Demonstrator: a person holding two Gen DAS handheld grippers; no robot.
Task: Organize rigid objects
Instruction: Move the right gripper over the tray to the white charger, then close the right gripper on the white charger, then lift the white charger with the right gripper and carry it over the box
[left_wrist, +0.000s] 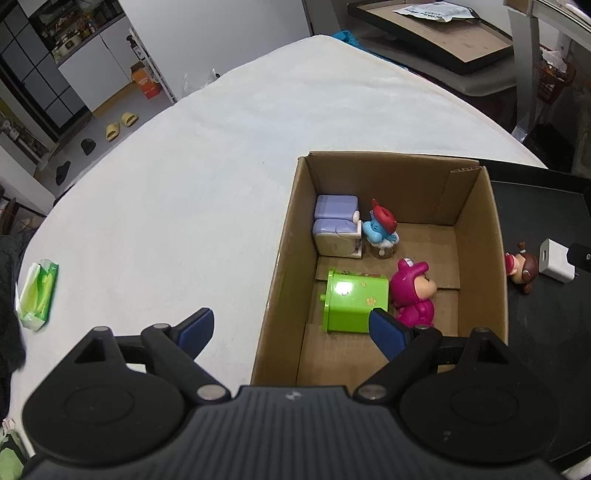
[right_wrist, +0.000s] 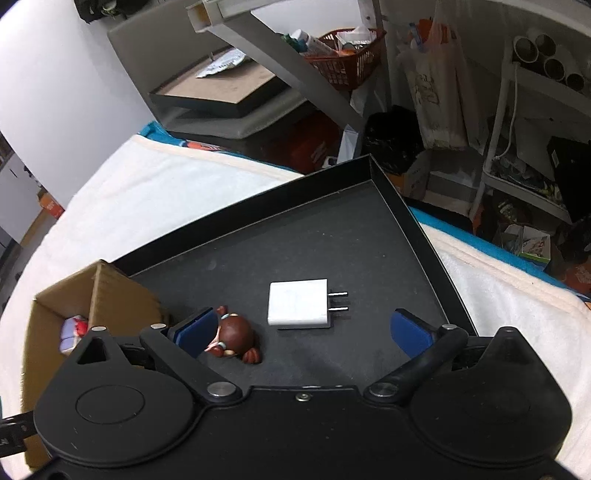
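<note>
An open cardboard box (left_wrist: 288, 236) holds a green box-shaped toy (left_wrist: 352, 304), a pink bear figure (left_wrist: 413, 295), a blue figure with a red hat (left_wrist: 380, 227) and a lilac-topped toy (left_wrist: 336, 229). My left gripper (left_wrist: 291, 330) hovers open above the box's near left wall, holding nothing. On the black tray (right_wrist: 332, 236) lie a brown-haired doll figure (right_wrist: 234, 338) and a white plug charger (right_wrist: 299, 303). My right gripper (right_wrist: 303, 330) is open over the tray, its left finger just beside the doll, the charger ahead between the fingers. The doll (left_wrist: 521, 271) and charger (left_wrist: 556, 260) also show right of the box.
A white cloth (left_wrist: 184, 184) covers the table. A green tissue pack (left_wrist: 38, 295) lies near its left edge. The cardboard box (right_wrist: 99, 291) stands against the tray's left side. Shelves, a red basket (right_wrist: 345, 61) and clutter stand beyond the table.
</note>
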